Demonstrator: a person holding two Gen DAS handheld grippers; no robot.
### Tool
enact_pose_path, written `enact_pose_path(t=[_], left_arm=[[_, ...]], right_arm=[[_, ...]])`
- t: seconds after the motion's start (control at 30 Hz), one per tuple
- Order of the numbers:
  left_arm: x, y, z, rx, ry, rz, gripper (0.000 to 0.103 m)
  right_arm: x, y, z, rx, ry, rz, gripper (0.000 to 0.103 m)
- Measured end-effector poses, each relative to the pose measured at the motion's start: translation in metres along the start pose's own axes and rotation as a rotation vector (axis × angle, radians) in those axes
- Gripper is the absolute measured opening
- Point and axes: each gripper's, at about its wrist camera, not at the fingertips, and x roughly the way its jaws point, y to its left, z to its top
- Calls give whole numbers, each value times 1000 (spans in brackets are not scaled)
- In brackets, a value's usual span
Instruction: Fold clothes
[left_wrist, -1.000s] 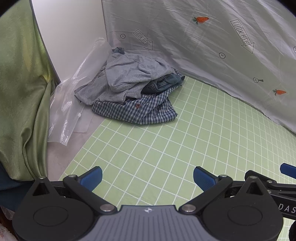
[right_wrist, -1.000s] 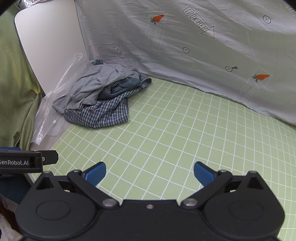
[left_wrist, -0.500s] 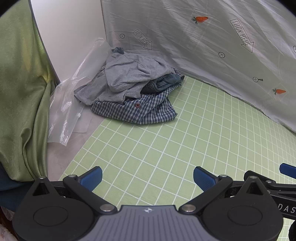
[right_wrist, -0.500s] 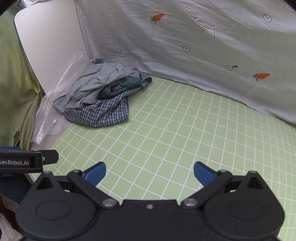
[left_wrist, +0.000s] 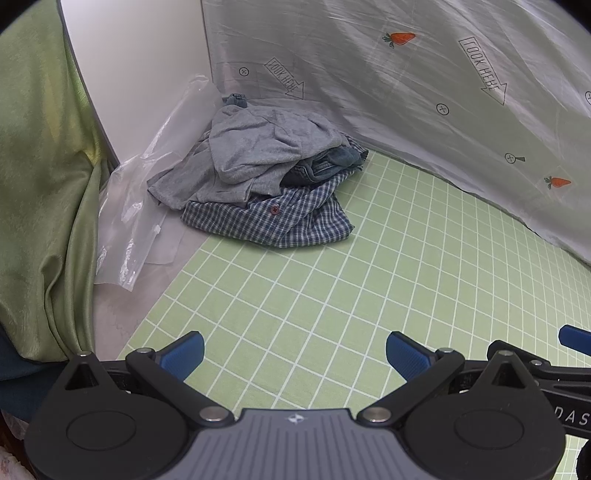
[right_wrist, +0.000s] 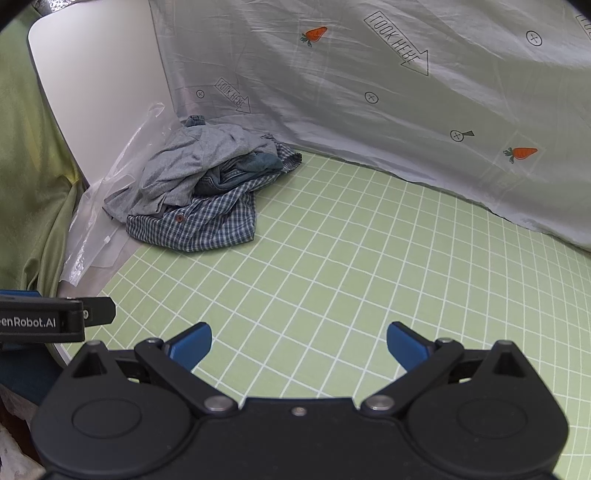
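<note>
A heap of clothes lies in the far left corner of the green grid mat (left_wrist: 332, 295) (right_wrist: 351, 266). On top is a grey shirt (left_wrist: 258, 147) (right_wrist: 192, 162), under it a bit of blue denim (left_wrist: 325, 166) (right_wrist: 240, 173), and at the bottom a blue checked shirt (left_wrist: 280, 221) (right_wrist: 207, 225). My left gripper (left_wrist: 294, 354) hovers open over the mat's near edge, well short of the heap. My right gripper (right_wrist: 298, 345) is open too, with nothing between its blue fingers, beside the left one.
A clear plastic bag (left_wrist: 136, 221) (right_wrist: 92, 229) lies left of the heap. A grey printed sheet (left_wrist: 406, 92) (right_wrist: 369, 92) hangs along the back. A white panel (left_wrist: 140, 66) and a green curtain (left_wrist: 40, 166) close the left side.
Both views have shifted very slightly; the heap and both open grippers stand as before.
</note>
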Motion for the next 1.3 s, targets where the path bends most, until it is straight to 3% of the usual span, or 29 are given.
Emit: enact_pose_path(t=[0.8, 1.3], left_arm=[[13, -6, 7, 22, 24, -1, 103], [59, 10, 53, -40, 54, 28, 103]], right_arm=[[12, 5, 6, -26, 18, 0, 102], [60, 20, 55, -156, 6, -34, 102]])
